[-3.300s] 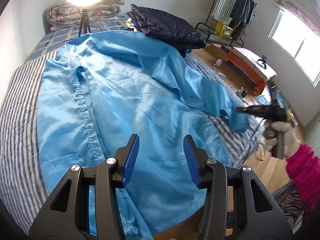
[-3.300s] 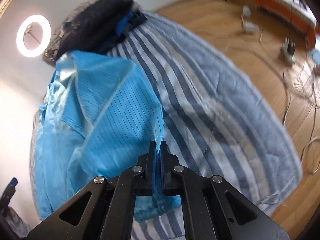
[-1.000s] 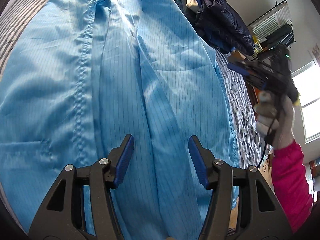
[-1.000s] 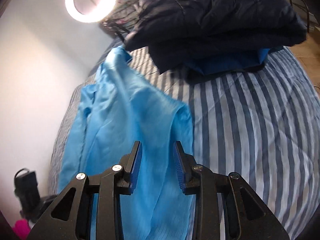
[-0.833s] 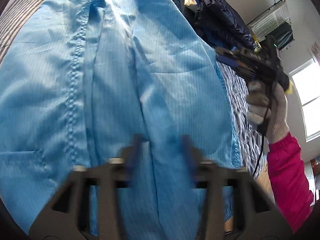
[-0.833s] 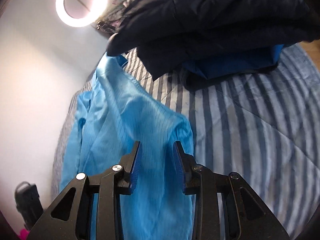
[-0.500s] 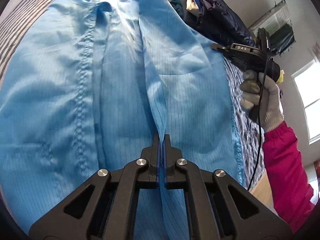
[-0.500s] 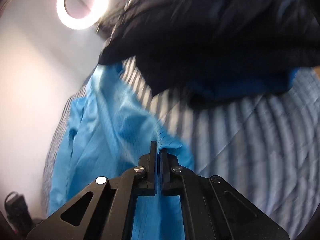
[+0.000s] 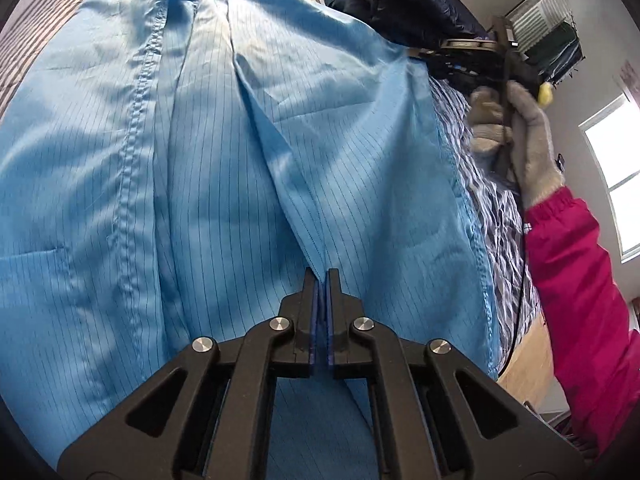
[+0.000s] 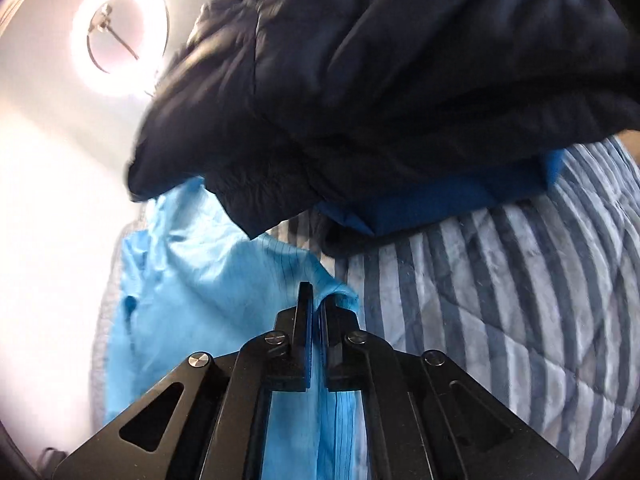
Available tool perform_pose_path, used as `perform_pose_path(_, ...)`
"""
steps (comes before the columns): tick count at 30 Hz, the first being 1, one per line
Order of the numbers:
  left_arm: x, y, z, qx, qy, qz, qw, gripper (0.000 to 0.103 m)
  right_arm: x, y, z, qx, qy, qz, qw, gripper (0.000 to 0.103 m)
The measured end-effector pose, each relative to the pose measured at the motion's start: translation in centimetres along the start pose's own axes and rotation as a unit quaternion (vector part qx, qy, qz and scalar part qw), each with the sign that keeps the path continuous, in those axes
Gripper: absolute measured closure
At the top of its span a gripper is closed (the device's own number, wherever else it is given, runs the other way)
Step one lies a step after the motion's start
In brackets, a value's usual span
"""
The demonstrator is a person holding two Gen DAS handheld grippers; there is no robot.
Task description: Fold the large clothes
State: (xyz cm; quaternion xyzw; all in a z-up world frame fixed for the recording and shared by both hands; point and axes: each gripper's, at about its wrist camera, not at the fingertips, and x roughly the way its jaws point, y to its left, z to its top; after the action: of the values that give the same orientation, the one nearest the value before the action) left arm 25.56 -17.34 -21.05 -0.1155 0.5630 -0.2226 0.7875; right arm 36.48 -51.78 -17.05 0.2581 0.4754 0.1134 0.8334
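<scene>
A large light-blue pinstriped coat (image 9: 200, 152) lies spread on a striped bed, its sleeve folded over the body. My left gripper (image 9: 321, 276) is shut on a ridge of the coat's fabric near the lower middle. My right gripper (image 10: 316, 300) is shut on the coat's right shoulder edge (image 10: 224, 280), close under a dark jacket. In the left wrist view the right gripper (image 9: 416, 53) is held by a grey-gloved hand at the coat's upper right corner.
A pile of dark navy padded jackets (image 10: 380, 80) over a blue garment (image 10: 440, 200) sits on the striped bedding (image 10: 500, 300) beside the coat. A ring light (image 10: 120, 40) stands by the wall. A clothes rack (image 9: 552, 32) and window (image 9: 616, 168) are at the right.
Both grippers have gone from open to shut on the coat. The right gripper moved up to the shoulder by the dark jackets; the left gripper pinched a fold on the body.
</scene>
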Motion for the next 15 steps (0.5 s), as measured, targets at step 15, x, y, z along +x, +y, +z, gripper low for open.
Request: perform_pose_path(15, -2.5, 0.5, -0.5, 0.007, -0.015, 0.023, 0.9996, 0.065, -10.3, 0.6, -16.5, -0.009, 0.159, 0.070, 0.985, 0.078)
